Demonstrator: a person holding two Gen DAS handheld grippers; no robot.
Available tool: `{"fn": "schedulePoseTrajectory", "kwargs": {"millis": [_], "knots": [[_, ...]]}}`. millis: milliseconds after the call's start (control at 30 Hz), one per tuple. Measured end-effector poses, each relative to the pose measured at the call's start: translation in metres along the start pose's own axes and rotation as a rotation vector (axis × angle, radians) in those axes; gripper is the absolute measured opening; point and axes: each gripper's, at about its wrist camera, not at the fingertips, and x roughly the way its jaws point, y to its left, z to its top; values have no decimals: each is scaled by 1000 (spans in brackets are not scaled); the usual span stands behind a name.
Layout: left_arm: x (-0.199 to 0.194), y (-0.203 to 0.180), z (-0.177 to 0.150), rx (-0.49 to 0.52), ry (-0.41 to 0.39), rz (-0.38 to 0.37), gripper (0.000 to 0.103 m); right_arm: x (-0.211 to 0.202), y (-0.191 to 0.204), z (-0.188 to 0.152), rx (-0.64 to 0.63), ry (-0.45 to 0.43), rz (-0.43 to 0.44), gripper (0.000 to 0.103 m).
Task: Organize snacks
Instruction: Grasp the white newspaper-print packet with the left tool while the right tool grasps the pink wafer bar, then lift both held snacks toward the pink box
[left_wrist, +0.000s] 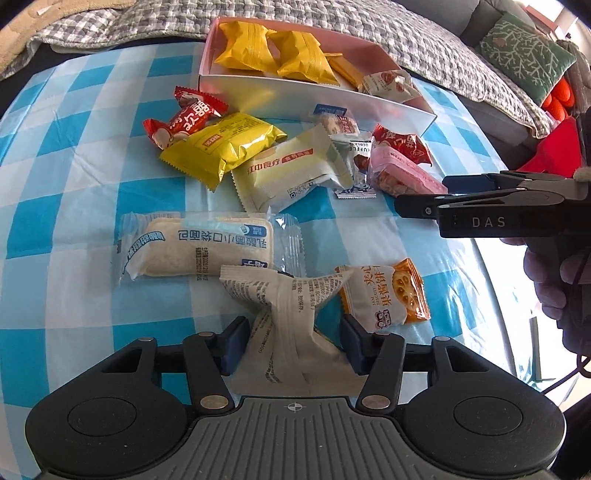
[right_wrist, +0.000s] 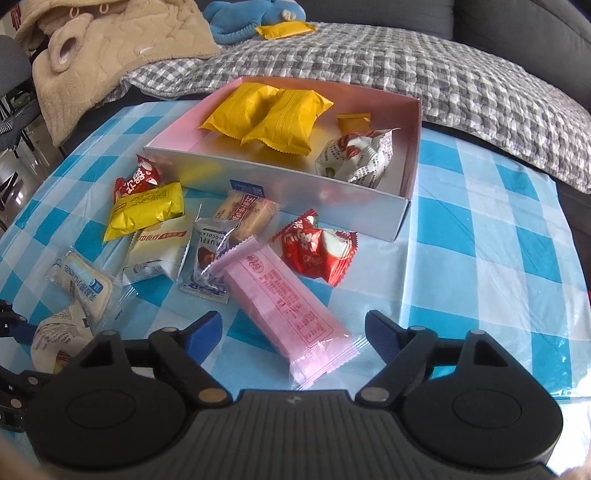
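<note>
Left wrist view only: left tongs (left_wrist: 293, 341) clamped on a crumpled white printed packet (left_wrist: 291, 321), pads pressing its pinched middle, lifted near the camera. Just beyond on the desk (left_wrist: 74, 122), a clear-wrapped bread packet (left_wrist: 199, 245) with blue Chinese print and an orange-white biscuit packet (left_wrist: 388, 291) reading "JAM BISCUIT". Right tongs (left_wrist: 421, 197) come in from the right edge, body marked "DAS".

Right wrist view only: right tongs (right_wrist: 293, 332) stand apart either side of a pink wafer packet (right_wrist: 286, 302) lying on the blue-check cloth; pads not touching it. Beige fleece (right_wrist: 110, 48), blue plush toy (right_wrist: 240, 18) and a stray yellow packet (right_wrist: 284, 29) lie far on the grey-check bed cover.

Open white box (right_wrist: 295, 199), pink inside, sits far centre: two orange-yellow packets (right_wrist: 266, 118), a small orange one (right_wrist: 352, 122), one white-red packet (right_wrist: 354, 157).

Loose pile in front of the box: red packets (right_wrist: 317, 247), yellow packet (right_wrist: 147, 210), cream packet (left_wrist: 291, 170), small packet reading "TRUFFLE" (right_wrist: 208, 254).
</note>
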Motion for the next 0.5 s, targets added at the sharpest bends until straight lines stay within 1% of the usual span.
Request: {"fn": "schedulePoseTrajectory", "kwargs": {"millis": [67, 133, 167, 200, 233, 300, 333, 367, 500], "knots": [[-1, 0, 0, 6, -4, 4, 46, 1, 3, 0, -17, 2, -12, 76], [-2, -1, 0, 10, -10, 10, 43, 2, 5, 0, -33, 7, -22, 67], [-2, -1, 0, 13, -14, 14, 42, 1, 6, 0, -40, 11, -22, 60], [-3, -2, 0, 17, -18, 17, 39, 1, 6, -1, -47, 15, -25, 56], [-4, -2, 0, 19, -21, 19, 38, 0, 7, -2, -54, 16, -29, 54], [-5, -2, 0, 23, -25, 24, 36, -1, 8, -3, -69, 20, -35, 45], [-5, -3, 0, 26, -29, 28, 35, 0, 9, -3, -73, 26, -36, 42], [-6, -3, 0, 29, -32, 31, 35, 0, 9, -3, -74, 31, -33, 36], [-8, -3, 0, 31, -41, 36, 34, -3, 10, -2, -55, 60, -39, 31]]}}
